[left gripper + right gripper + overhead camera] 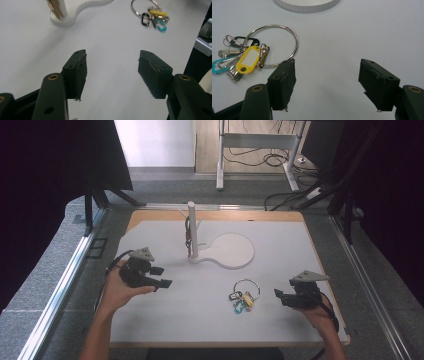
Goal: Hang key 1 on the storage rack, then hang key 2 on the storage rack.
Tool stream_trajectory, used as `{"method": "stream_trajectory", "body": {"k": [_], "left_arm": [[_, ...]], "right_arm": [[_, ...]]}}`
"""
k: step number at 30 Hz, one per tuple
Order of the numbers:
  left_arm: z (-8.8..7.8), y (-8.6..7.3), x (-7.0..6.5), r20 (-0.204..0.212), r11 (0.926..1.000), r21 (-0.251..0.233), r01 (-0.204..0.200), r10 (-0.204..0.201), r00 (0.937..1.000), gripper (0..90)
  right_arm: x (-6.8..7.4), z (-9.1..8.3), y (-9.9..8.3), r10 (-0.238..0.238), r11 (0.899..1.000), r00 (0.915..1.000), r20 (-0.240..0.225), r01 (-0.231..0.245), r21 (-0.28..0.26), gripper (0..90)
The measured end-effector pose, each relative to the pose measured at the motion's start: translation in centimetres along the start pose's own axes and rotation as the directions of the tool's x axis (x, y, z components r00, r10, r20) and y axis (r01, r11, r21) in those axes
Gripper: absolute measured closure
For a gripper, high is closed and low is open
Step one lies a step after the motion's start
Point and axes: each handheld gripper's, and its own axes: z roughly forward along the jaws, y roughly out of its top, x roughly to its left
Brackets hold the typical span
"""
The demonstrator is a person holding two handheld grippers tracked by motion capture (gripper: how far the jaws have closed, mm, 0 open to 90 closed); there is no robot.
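Item: large silver metal key ring with a bunch of small clips and tags [244,294]. Location: flat on the white table [280,265], toward the near right, in front of the round base of the white stand [231,251]. It lies between the two tools, much nearer the right one.

Relation to right tool [276,294]: the ring sits just beside it, off its tip on the side toward the table's middle; in the right gripper view the ring's wire runs close past the tip of the left-hand jaw, apart from it as far as can be told. Jaws stand wide apart, nothing between them but bare table.

Relation to left tool [162,276]: well apart; in the left gripper view the bunch lies far ahead at the upper right. Jaws stand wide apart, with nothing between them.

Appearance: thin round wire loop, lying flat. Attached at one side: a yellow plastic tag with a white label window [248,60], a black clip [245,40], a turquoise clip [217,66], and several plain silver snap hooks.

Also noted: the stand's upright white post [192,227], with a small dark item hanging against it.
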Motion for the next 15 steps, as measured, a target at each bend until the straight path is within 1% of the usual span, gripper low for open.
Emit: {"method": "stream_trajectory", "body": {"k": [2, 4, 5, 7, 9, 12, 13, 15], "left_arm": [[0.2, -0.6, -0.1, 0.000, 1.0000, 0.004, 0.001, -0.001, 1.0000, 40.7], [0.4, -1.2, -0.1, 0.016, 0.9998, -0.006, 0.018, -0.017, 0.9997, 40.9], [0.6, -1.4, -0.1, 0.022, 0.9998, -0.002, 0.017, -0.017, 0.9996, 40.9], [0.8, -1.5, -0.1, 0.003, 0.9995, 0.030, 0.006, -0.006, 1.0000, 40.8], [0.8, -1.6, -0.1, 0.001, 0.9998, 0.018, 0.011, -0.011, 0.9999, 40.8], [0.6, -1.5, -0.2, 0.016, 0.9999, 0.001, 0.013, -0.013, 0.9998, 40.1], [0.5, -1.6, -0.3, 0.013, 0.9999, -0.006, 0.016, -0.016, 0.9998, 39.8], [0.5, -1.8, -0.4, 0.002, 0.9999, 0.002, 0.014, -0.014, 0.9999, 39.5]], "right_arm": [[0.1, 0.0, 0.3, -0.009, 1.000, 1.0000, 0.003, 0.009, 0.006, 30.3], [0.2, 0.0, 0.7, -0.014, 1.000, 0.9999, -0.001, 0.014, 0.006, 30.4], [0.2, -0.1, 0.9, -0.014, 1.000, 0.9999, -0.003, 0.014, 0.005, 30.5], [0.2, -0.2, 1.5, -0.014, 1.000, 0.9999, -0.003, 0.014, 0.012, 30.8], [0.1, -0.3, 2.1, -0.016, 1.000, 0.9999, -0.001, 0.016, 0.015, 31.8], [0.0, -0.6, 3.4, -0.028, 1.000, 0.9995, 0.013, 0.028, 0.014, 32.6], [0.0, -0.8, 3.9, -0.032, 0.999, 0.9994, 0.013, 0.032, 0.012, 33.2], [0.0, -1.2, 4.7, -0.043, 0.999, 0.9990, 0.010, 0.043, 0.018, 34.5]]}}
